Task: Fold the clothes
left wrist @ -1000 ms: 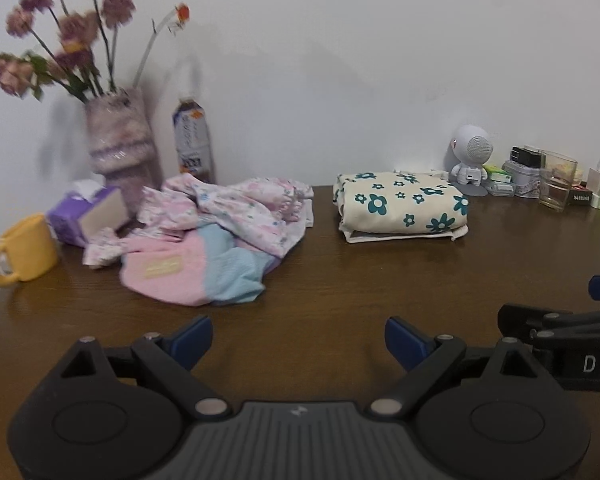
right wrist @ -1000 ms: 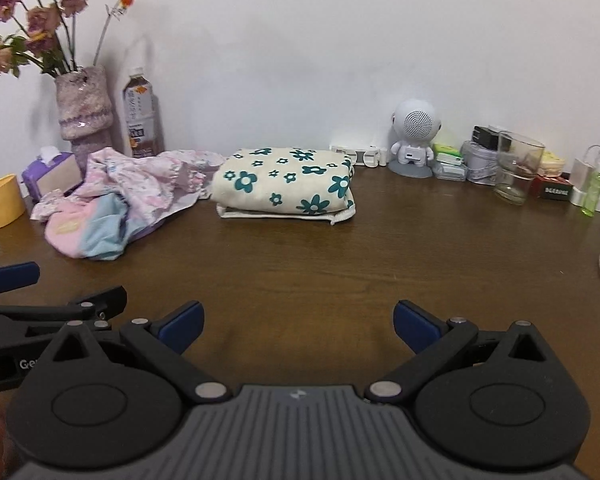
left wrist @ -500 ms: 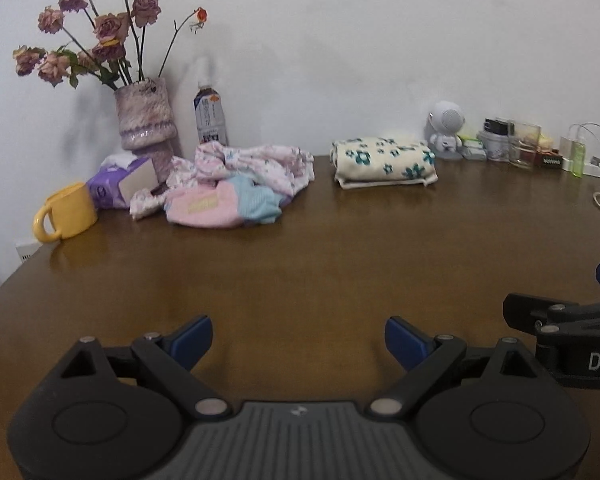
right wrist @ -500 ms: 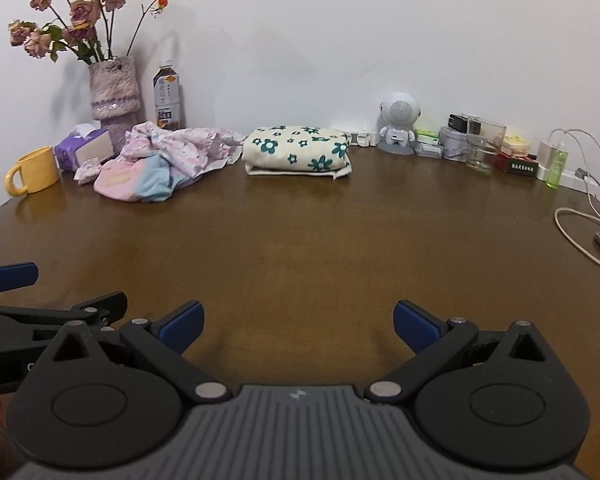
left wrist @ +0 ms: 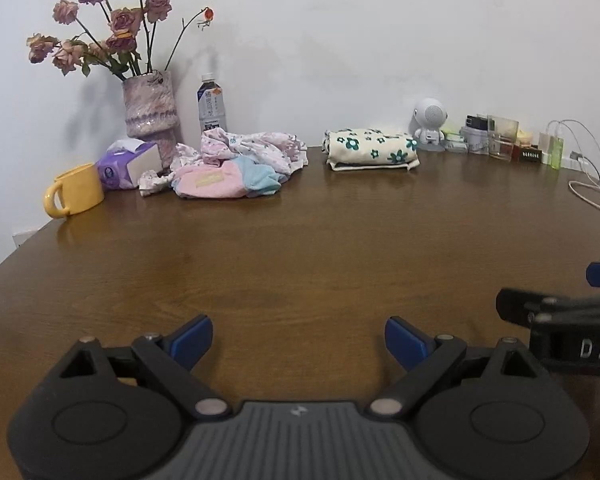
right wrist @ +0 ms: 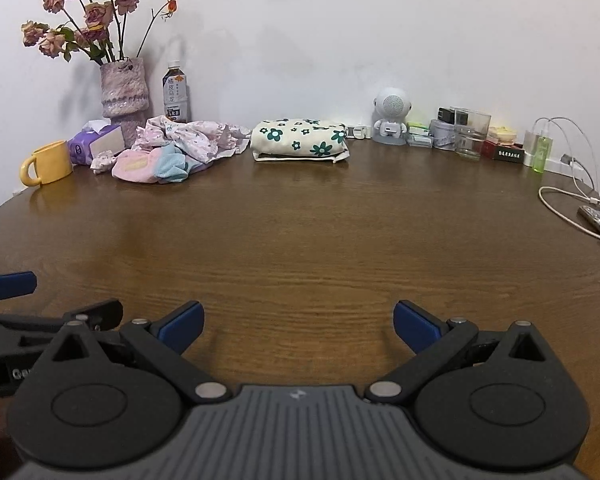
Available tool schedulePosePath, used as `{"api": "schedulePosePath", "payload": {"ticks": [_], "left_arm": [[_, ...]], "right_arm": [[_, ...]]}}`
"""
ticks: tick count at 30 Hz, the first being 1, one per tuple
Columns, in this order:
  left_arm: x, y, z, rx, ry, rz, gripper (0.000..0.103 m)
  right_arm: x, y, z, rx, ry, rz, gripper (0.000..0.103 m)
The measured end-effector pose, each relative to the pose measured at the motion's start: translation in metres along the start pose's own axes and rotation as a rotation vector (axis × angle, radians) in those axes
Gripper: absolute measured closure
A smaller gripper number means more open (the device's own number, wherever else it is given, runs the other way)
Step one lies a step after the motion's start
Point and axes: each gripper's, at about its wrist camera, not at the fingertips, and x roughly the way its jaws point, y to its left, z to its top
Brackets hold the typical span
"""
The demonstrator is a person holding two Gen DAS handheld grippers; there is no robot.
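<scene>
Legible markings:

1. Right tool (left wrist: pixel 572 344), side of its black body as seen from the left wrist view: white capitals "DA", cut off at the picture edge.
2. Left tool (right wrist: pixel 20 368), side of its body as seen from the right wrist view: white letters "Ge", the rest hidden.
3. Bottle (right wrist: pixel 176 94) by the wall: label with large Chinese characters, too small to read surely.
4. Small dark box (right wrist: pixel 508 155) at the worktop's far right: a line of pale print, not legible.
</scene>
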Motion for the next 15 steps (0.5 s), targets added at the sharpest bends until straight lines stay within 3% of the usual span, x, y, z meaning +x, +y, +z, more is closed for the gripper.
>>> {"api": "schedulePosePath", "payload": {"ticks": [8,15], "left_arm": [[-0.0025,-0.0017,-0.0075,0.023,-0.018,0.018,0.010],[0.0006,0.0043,-0.0065,-0.013,0.008,-0.020,0.010]], "right_arm": [[-0.0047,0.0028,-0.0075,-0.001,-0.039,-0.010,0.000],[-0.0092,0.0067,-0.0102,-0.014,-0.078,-0.034,0.000]]}}
